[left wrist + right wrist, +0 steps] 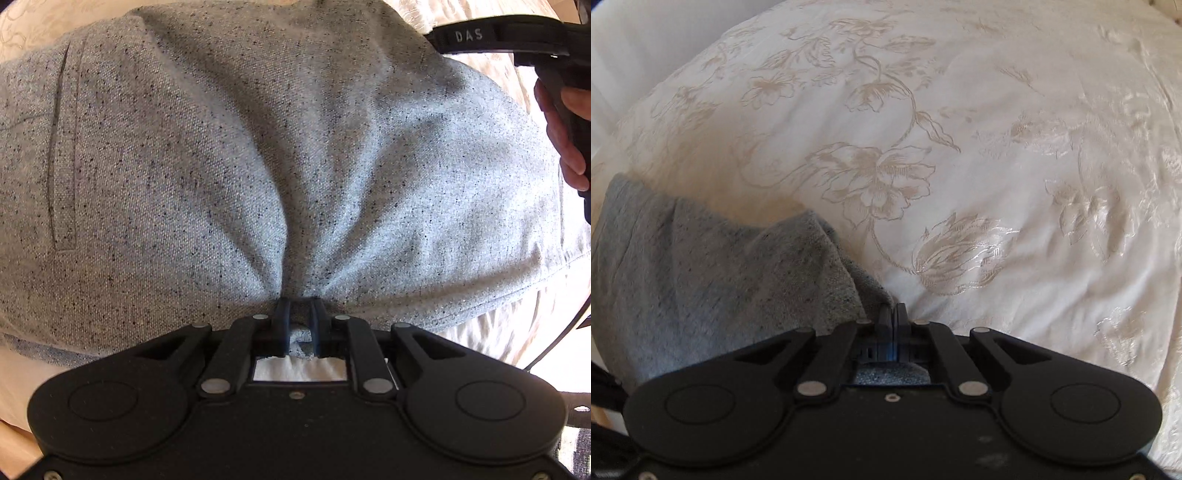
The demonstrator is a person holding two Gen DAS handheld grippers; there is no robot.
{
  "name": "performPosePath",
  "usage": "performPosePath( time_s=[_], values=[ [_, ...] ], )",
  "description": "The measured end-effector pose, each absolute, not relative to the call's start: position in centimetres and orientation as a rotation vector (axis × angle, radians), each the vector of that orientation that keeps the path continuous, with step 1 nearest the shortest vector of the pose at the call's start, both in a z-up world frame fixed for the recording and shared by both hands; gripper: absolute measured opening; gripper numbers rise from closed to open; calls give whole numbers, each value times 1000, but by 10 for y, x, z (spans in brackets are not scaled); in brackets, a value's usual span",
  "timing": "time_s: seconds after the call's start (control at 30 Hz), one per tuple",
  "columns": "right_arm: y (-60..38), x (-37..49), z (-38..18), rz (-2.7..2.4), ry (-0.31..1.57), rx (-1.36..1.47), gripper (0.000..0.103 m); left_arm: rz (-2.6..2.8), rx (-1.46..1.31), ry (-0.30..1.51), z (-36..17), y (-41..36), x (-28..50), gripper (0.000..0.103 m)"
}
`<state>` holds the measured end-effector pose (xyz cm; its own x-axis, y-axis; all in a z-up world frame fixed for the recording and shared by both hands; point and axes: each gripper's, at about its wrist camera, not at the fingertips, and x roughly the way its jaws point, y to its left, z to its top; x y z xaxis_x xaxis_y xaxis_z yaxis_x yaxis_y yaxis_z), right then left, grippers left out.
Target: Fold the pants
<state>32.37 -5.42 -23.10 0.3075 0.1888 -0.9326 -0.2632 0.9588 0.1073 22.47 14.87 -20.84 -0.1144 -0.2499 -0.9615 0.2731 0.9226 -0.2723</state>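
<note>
On the bedspread (997, 129), both grippers' fingers pinch the grey pants (258, 166).

pants (258, 147) on bedspread (997, 147)

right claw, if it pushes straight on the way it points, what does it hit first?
Likely the white floral bedspread. The right claw is shut, angled steeply down, at the edge of the grey pants. Depth unclear; some pants fabric may lie just under the tips.
</note>
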Motion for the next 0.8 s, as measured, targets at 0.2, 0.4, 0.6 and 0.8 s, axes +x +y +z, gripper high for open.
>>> performPosePath(
  time_s=[0.2,0.4,0.6,0.8],
  values=[
    [-80,299,-192,154,1015,51,24,-449,18,1596,-181,149,229,19],
    [-103,253,-164,136,1003,182,24,-531,34,1395,-119,126,252,18],
    [-105,226,-181,132,1077,202,24,-597,13,1350,-124,70,292,18],
    [-119,228,-208,74,1111,165,23,-510,1,1366,-163,35,330,22]
  ],
)
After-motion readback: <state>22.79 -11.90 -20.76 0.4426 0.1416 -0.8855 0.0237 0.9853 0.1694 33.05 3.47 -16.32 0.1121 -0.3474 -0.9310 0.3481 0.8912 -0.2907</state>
